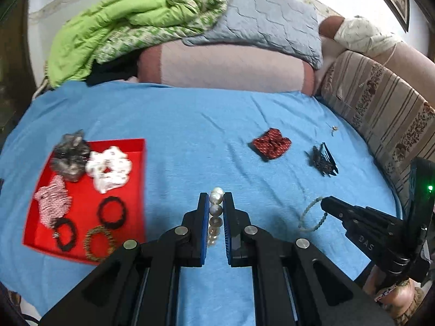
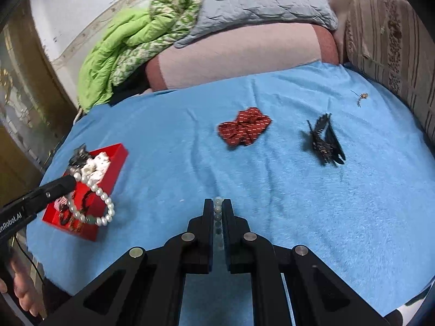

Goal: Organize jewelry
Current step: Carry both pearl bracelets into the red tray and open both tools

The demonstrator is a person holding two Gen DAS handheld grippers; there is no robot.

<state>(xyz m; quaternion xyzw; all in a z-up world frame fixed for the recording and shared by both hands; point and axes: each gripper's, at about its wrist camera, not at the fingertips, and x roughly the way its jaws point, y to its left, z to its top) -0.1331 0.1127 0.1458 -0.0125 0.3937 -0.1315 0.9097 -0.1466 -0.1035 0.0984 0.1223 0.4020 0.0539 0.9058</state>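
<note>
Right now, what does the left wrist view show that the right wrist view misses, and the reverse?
Only the left wrist view shows the red tray's full contents, including the black hair ties, and the right tool gripping a pale green bead bracelet.

Only the right wrist view shows the pearl bracelet as a full loop hanging from the left tool.

Both show the blue cloth, red scrunchie, and black hair clip.

Glossy pearl bracelet [image 2: 92, 203] — matt blue cloth [image 2: 272, 190], slightly fuzzy.

blue bedsheet [image 1: 190, 125], green quilt [image 1: 108, 27], grey pillow [image 1: 272, 19], striped cushion [image 1: 380, 103]
</note>
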